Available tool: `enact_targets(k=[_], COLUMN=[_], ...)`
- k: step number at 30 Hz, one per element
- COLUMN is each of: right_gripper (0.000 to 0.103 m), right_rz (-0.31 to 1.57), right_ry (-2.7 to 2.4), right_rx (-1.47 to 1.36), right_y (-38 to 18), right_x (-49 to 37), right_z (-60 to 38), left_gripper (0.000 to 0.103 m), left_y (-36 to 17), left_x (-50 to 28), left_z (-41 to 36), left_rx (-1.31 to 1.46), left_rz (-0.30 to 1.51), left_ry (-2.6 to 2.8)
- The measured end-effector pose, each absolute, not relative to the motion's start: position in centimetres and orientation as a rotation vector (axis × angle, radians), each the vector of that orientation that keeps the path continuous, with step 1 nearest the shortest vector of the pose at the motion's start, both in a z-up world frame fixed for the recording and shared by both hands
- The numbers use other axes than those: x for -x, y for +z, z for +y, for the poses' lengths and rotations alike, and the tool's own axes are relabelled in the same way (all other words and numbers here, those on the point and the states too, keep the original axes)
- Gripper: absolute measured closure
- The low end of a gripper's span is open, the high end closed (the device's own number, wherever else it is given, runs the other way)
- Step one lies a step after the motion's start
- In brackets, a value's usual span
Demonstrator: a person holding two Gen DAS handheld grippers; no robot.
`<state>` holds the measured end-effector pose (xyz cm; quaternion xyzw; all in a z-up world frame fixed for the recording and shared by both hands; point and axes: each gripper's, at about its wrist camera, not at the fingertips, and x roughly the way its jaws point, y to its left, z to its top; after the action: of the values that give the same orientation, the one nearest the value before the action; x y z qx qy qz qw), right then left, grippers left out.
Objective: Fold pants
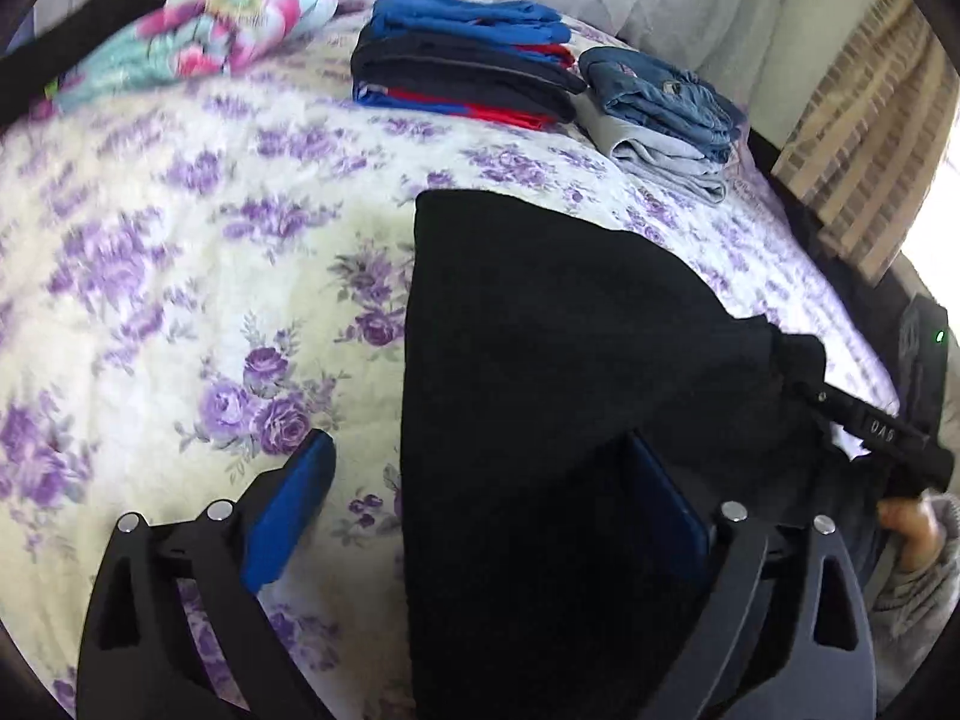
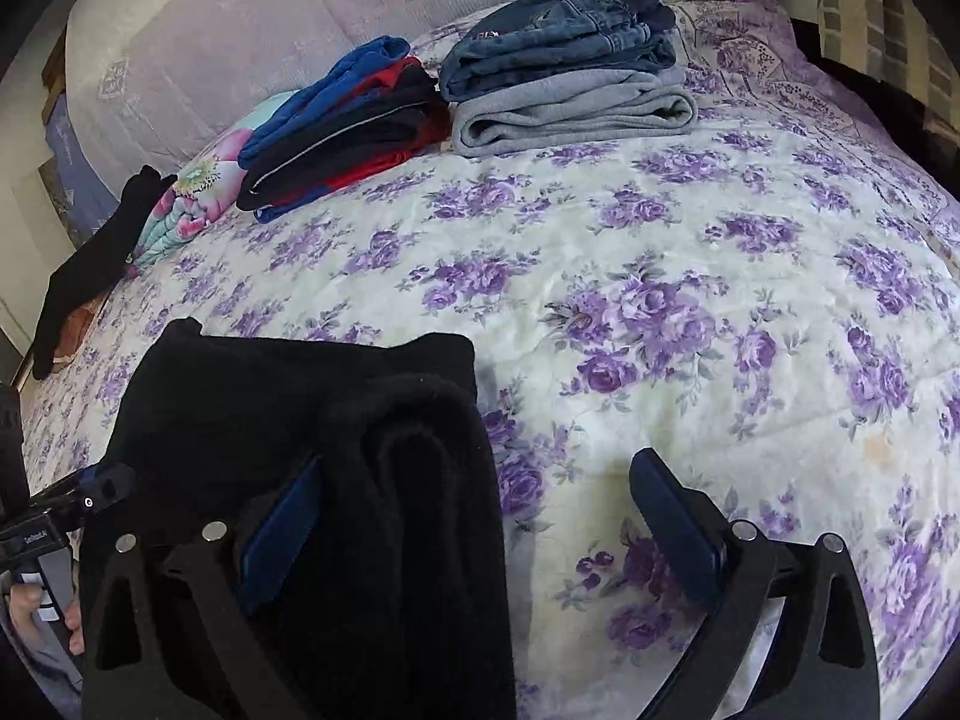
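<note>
With both my left gripper (image 1: 480,516) and right gripper (image 2: 480,516) standing wide and gripping nothing, the folded black pants (image 1: 540,360) on the bed (image 1: 180,240) could spring open if a jaw snags cloth at 6 o'clock.

Floral bedspread (image 2: 660,252), two stacks of folded clothes (image 2: 564,78) (image 1: 462,69), bright flowered cloth (image 1: 204,36) beside them.
</note>
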<state>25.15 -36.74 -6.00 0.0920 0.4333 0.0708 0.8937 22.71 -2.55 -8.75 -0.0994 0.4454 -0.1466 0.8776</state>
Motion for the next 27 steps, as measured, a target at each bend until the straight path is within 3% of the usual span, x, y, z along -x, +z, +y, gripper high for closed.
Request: enact_targets(k=[9,14,17,21,27], right_gripper=[0.004,0.004,0.003,0.003,0.003], right_rz=[0.703,0.801,0.841,0.814,0.758], right_ry=[0.135,0.15,0.191,0.211,0.369], right_rx=[-0.116,-0.035,-0.183,-0.206,-0.534], right_y=[-0.5,-3.8,-6.3,-4.8,-2.6], right_x=[-18.1,-16.7,-17.3,-16.6,-16.1], right_z=[-35.4,-34.0,-35.3,-35.6,-40.6], left_gripper=[0.011,0.01,0.007,0.009,0.009], left_y=[-3.8,-6.5,-8.6,-7.1,-4.6], left_x=[-19.2,-18.4,-18.6,-18.4,-19.3], left_z=[-0.7,-2.2,-1.6,-0.7,3.5], left_rx=[0.224,0.132,0.206,0.242,0.4], left_rz=[0.791,0.86,0.876,0.869,0.848], left_ry=[-0.302,-0.298,-0.302,-0.315,-0.356])
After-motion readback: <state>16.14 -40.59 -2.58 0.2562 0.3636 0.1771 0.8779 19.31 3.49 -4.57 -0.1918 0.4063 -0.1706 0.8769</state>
